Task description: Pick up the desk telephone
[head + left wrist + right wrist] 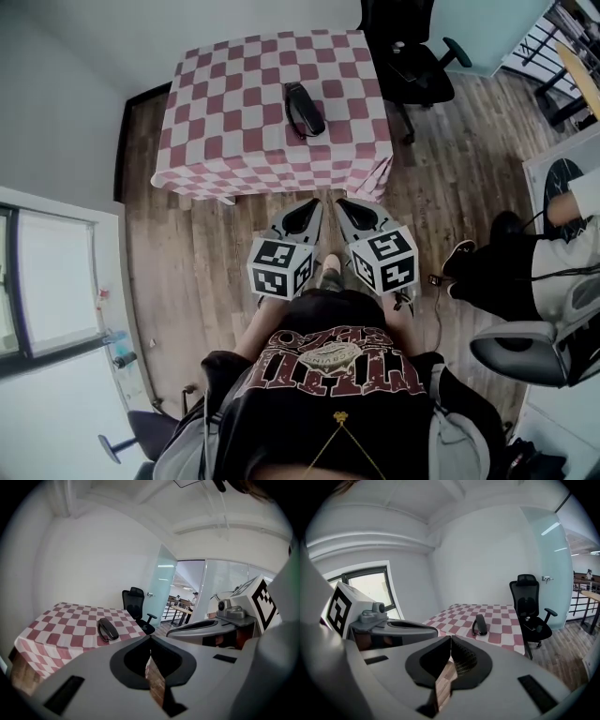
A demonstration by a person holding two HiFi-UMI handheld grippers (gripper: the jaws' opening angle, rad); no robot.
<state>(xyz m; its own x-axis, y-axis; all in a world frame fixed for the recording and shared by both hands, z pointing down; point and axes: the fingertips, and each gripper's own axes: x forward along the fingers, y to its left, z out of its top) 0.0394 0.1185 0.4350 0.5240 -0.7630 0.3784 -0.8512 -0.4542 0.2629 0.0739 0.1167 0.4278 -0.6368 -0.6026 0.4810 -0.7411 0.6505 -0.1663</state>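
Note:
A black desk telephone point(304, 109) lies on a table with a red-and-white chequered cloth point(225, 112). It also shows as the telephone point(108, 629) in the left gripper view and the telephone point(481, 624) in the right gripper view. My left gripper point(315, 202) and right gripper point(341, 203) hang side by side over the wooden floor, short of the table's near edge. Both point toward the table. Their jaws meet at the tips with nothing between them. The left gripper point(150, 638) and right gripper point(450, 639) are well apart from the telephone.
A black office chair point(412, 61) stands at the table's far right corner. A seated person's legs and shoes point(487, 258) are at the right, by a grey chair point(525, 352). A window point(52, 281) runs along the left wall. Wood floor point(187, 272) lies before the table.

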